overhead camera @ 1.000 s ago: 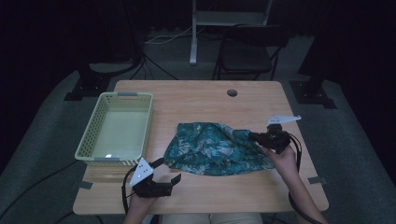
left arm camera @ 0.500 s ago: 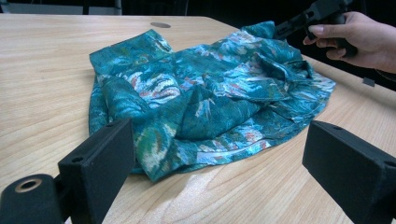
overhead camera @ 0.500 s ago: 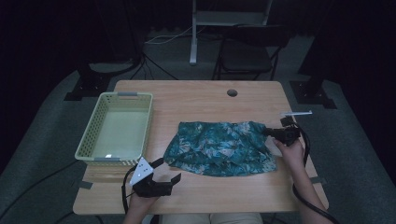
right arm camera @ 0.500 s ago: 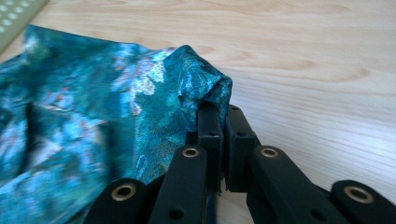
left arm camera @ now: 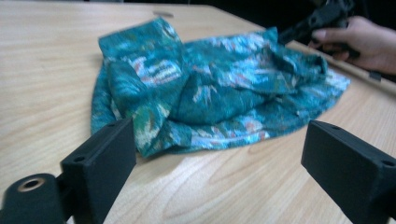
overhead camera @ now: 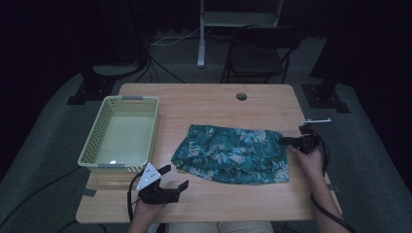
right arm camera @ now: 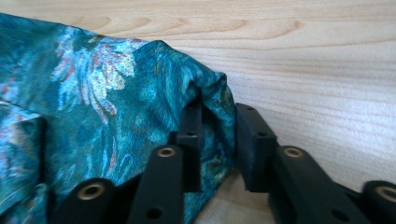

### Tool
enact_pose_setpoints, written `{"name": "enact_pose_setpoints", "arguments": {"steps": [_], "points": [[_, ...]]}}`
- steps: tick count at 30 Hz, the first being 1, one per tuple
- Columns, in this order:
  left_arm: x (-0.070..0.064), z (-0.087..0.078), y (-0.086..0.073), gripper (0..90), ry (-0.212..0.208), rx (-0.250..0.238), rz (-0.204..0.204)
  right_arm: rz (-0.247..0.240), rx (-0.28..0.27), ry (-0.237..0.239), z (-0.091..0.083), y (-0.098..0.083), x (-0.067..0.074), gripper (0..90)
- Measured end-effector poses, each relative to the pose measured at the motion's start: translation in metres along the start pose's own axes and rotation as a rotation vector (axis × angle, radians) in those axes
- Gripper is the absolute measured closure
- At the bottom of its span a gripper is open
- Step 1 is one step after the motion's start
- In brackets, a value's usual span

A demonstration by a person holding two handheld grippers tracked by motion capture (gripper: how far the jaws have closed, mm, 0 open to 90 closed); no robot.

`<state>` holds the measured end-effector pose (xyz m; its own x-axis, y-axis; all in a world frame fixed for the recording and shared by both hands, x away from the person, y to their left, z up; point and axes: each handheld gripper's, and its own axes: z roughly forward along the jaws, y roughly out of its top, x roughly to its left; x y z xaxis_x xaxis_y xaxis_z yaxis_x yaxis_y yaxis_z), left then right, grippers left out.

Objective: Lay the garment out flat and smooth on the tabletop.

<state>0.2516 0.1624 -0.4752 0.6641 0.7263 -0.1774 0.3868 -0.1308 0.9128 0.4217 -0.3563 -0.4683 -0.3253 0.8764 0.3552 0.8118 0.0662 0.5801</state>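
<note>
A teal flower-print cloth lies spread on the wooden table, with folds bunched at its left end. My right gripper sits low at the cloth's right edge. Its jaws have just been opening and stand a little apart, with a fold of the cloth loose between them. My left gripper rests near the table's front edge, just short of the cloth's left corner. It is open with nothing between its jaws. The right gripper and its hand also show beyond the cloth in the left gripper view.
A pale green plastic basket stands empty at the table's left. A round cable hole sits near the far edge. A dark chair and a white post stand behind the table.
My right gripper drew the cloth's edge to the right and down, stretching the cloth out flatter, then parted its jaws. The left gripper stayed where it was.
</note>
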Motion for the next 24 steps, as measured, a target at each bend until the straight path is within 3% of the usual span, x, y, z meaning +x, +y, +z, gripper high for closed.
{"name": "enact_pose_setpoints", "arguments": {"steps": [3, 6, 10, 13, 14, 16, 20, 22, 24], "points": [[-0.001, 0.006, 0.002, 15.5, 0.007, 0.062, 0.000, 0.006, -0.020, -0.016, -0.009, -0.002, -0.003, 60.8], [-0.002, 0.010, 0.005, 15.5, 0.020, 0.082, 0.009, -0.001, -0.059, 0.005, -0.026, -0.004, -0.001, 57.4], [-0.004, 0.020, 0.020, 15.5, -0.002, 0.111, 0.029, -0.130, -0.078, 0.101, -0.046, -0.009, 0.024, 53.5], [-0.010, 0.031, 0.033, 16.2, 0.021, 0.148, 0.120, -0.207, -0.033, 0.191, -0.046, -0.017, 0.042, 52.4], [-0.011, 0.035, 0.037, 18.3, 0.040, 0.147, 0.140, -0.228, -0.011, 0.218, -0.043, -0.021, 0.047, 51.9], [-0.013, 0.044, 0.044, 24.7, 0.037, 0.161, 0.155, -0.260, 0.036, 0.253, -0.037, -0.028, 0.054, 51.7], [-0.017, 0.065, 0.050, 24.8, -0.002, 0.248, 0.201, -0.290, 0.110, 0.254, -0.025, -0.040, 0.062, 50.2], [-0.017, 0.075, 0.050, 27.4, 0.008, 0.294, 0.234, -0.306, 0.140, 0.251, -0.019, -0.044, 0.064, 49.3], [-0.015, 0.082, 0.051, 30.4, 0.041, 0.315, 0.240, -0.319, 0.163, 0.254, -0.015, -0.045, 0.066, 49.4]]}}
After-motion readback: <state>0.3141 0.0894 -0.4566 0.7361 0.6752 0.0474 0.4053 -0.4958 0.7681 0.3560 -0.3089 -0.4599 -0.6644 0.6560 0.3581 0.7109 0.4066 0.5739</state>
